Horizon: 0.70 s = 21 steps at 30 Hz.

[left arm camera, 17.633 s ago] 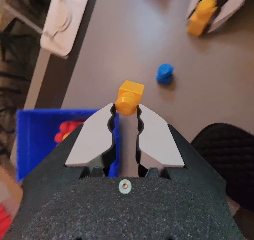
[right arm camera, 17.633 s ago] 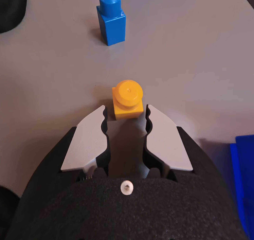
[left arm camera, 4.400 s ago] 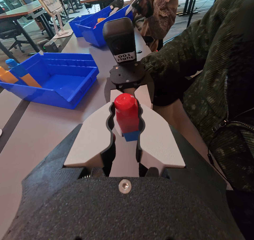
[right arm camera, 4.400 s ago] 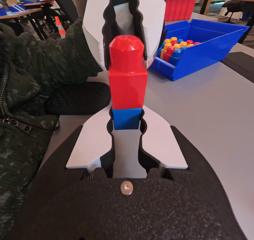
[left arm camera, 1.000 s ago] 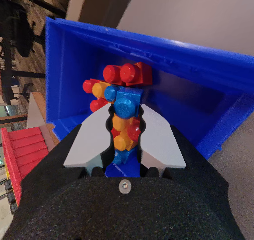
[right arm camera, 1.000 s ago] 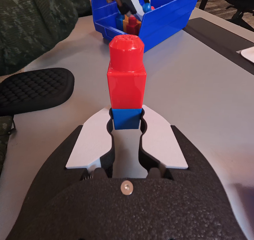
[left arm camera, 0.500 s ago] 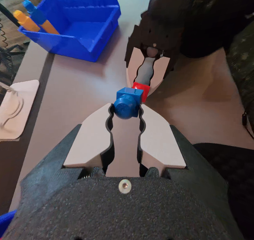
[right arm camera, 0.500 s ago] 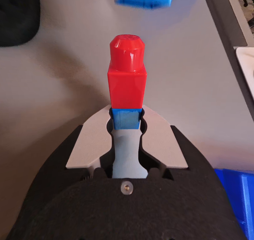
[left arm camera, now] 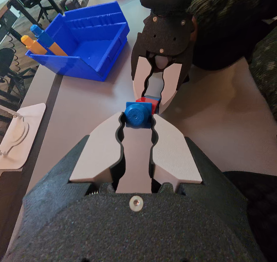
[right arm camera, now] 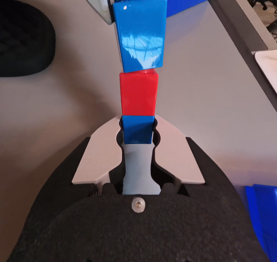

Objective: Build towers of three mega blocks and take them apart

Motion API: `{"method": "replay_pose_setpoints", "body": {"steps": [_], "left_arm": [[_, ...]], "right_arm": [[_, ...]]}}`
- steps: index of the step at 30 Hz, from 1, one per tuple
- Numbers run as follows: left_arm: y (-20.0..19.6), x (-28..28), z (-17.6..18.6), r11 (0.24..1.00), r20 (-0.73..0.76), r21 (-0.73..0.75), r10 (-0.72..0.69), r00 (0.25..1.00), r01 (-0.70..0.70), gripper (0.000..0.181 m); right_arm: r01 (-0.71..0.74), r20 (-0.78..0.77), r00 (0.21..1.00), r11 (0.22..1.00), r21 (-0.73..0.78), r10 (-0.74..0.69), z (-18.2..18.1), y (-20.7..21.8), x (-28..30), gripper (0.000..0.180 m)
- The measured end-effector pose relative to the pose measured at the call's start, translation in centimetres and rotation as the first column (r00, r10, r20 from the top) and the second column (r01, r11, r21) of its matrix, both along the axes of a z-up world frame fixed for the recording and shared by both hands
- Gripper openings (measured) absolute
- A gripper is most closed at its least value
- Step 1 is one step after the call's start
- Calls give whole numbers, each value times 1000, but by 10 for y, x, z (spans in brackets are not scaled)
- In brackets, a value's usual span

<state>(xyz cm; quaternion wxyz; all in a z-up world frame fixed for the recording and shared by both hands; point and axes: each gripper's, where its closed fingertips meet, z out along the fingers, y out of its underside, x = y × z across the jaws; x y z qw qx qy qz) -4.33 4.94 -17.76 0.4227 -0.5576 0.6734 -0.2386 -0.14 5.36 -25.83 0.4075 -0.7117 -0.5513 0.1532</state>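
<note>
The left tool (left arm camera: 137,117) pinches a blue block (right arm camera: 140,34), tilted on the red block (right arm camera: 138,93); the right tool (right arm camera: 137,128) pinches the bottom blue block (right arm camera: 137,129) above the counter (right arm camera: 202,89)

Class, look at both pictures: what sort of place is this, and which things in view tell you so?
Probably an office or lab workroom. A long grey table carries a blue parts bin, office chairs on castors stand behind it, and a person's two handheld grippers, left gripper and right gripper, are joining toy blocks.

Blue-red-blue tower (right arm camera: 138,92) in jaws
</note>
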Motion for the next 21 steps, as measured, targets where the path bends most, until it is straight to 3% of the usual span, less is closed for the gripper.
{"method": "replay_pose_setpoints", "body": {"steps": [14,21], "left_arm": [[-25,-11,23,982,226,-44,-171,959,186,33],[-24,-5,51,977,400,-80,-148,905,195,32]], "right_arm": [[-180,-207,960,982,51,187,32,-25,-15,36],[-184,-314,930,981,54,192,53,-27,-17,36]]}}
